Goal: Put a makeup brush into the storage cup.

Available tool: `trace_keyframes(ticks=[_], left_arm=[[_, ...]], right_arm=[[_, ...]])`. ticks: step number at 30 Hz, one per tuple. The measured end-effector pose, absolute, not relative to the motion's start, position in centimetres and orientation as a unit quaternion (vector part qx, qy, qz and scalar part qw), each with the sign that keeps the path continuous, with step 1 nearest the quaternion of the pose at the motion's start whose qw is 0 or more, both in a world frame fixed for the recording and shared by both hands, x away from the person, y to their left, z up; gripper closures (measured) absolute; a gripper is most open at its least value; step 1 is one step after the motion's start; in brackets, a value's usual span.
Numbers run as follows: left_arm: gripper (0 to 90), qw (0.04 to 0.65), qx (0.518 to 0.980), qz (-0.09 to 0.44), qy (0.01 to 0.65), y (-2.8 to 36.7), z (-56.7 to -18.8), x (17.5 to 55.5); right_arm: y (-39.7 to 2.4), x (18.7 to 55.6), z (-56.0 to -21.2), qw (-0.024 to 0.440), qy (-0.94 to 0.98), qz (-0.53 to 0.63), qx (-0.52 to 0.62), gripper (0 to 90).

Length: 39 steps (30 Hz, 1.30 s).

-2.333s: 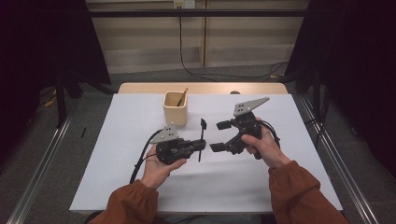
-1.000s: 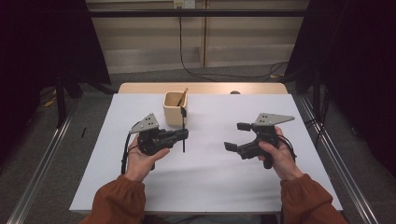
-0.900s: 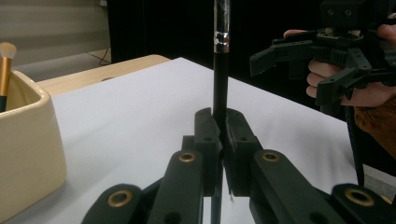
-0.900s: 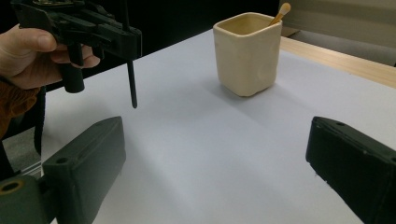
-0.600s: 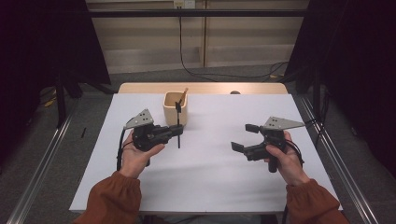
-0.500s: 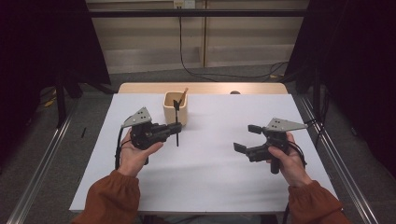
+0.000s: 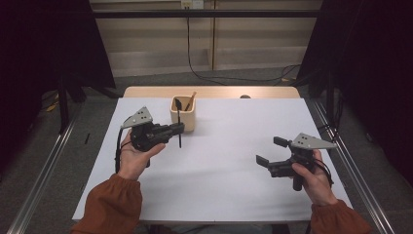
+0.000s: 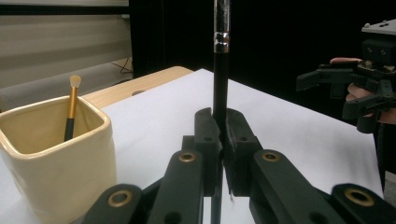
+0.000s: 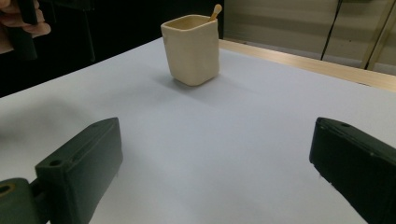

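Observation:
A cream square cup stands at the back middle of the white table, with a gold-handled brush leaning inside it. My left gripper is shut on a black makeup brush, held upright just in front of the cup's left side, bristle end up. Over the table's right front my right gripper stands open with nothing between its fingers, well away from the cup.
The white sheet covers the table, with a bare wooden strip along its far edge. Metal rails run along both sides. A small dark object lies at the back edge.
My left gripper has carried the black brush up and back toward the cup. My right gripper has drifted farther right and slightly nearer, staying open.

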State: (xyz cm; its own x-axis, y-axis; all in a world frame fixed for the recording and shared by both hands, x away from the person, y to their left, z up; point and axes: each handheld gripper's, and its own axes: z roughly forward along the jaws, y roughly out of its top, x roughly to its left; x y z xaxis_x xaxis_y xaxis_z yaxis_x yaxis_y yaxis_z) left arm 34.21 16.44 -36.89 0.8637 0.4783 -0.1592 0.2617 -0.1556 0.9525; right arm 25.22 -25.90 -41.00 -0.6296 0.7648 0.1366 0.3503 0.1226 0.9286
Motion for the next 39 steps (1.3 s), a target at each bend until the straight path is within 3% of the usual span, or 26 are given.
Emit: trace_keyframes(ticks=[21,39], left_arm=[[85.5,0.607,0.744,0.109,0.257,17.3,-35.6,35.4],[85.6,0.61,0.738,0.122,0.26,16.6,-34.8,37.7]], right_arm=[[-27.9,21.7,-43.0,0.222,0.696,0.545,0.412,1.8],[-27.7,21.5,-44.0,0.208,0.689,0.552,0.421,1.2]])
